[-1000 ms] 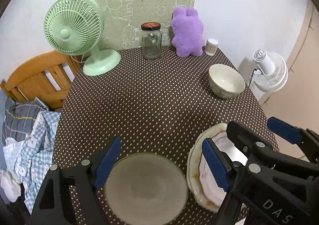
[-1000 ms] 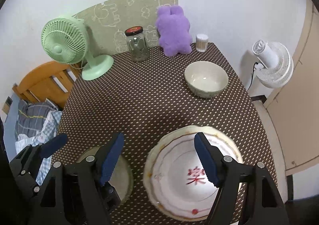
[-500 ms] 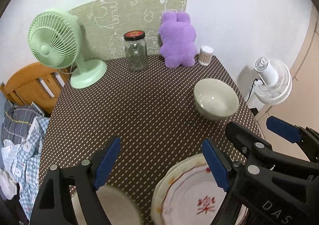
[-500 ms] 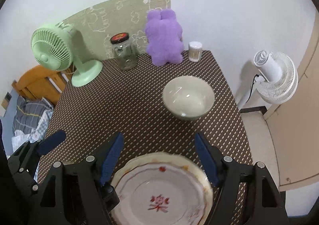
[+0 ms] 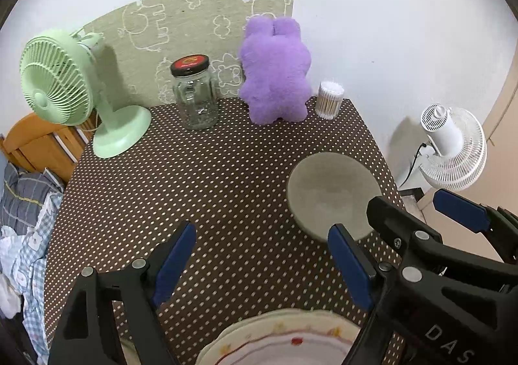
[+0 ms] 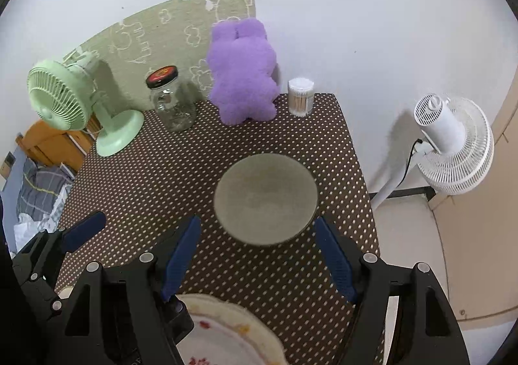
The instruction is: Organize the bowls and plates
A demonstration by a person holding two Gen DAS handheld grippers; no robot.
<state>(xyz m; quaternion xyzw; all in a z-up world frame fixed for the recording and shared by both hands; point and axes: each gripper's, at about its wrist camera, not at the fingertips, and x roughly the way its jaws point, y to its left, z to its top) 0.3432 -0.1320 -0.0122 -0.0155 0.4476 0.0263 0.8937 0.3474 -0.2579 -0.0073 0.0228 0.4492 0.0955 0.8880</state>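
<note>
A pale bowl (image 6: 265, 196) stands on the dotted brown table (image 6: 168, 170) near its right edge; it also shows in the left wrist view (image 5: 330, 193). A white plate with a red pattern (image 5: 281, 345) lies at the table's front, below both grippers, and shows in the right wrist view (image 6: 223, 336). My right gripper (image 6: 259, 258) is open and empty, just in front of the bowl. My left gripper (image 5: 262, 264) is open and empty, above the plate and left of the bowl. The grey plate seen earlier is out of view.
At the back of the table stand a green fan (image 5: 61, 89), a glass jar with a black lid (image 5: 194, 93), a purple plush toy (image 5: 275, 73) and a cotton swab tub (image 5: 330, 99). A white fan (image 6: 450, 141) stands on the floor right of the table.
Both grippers have moved forward over the table toward the bowl. The plates have slid to the bottom of both views and the grey plate has dropped out of sight. Both stay open.
</note>
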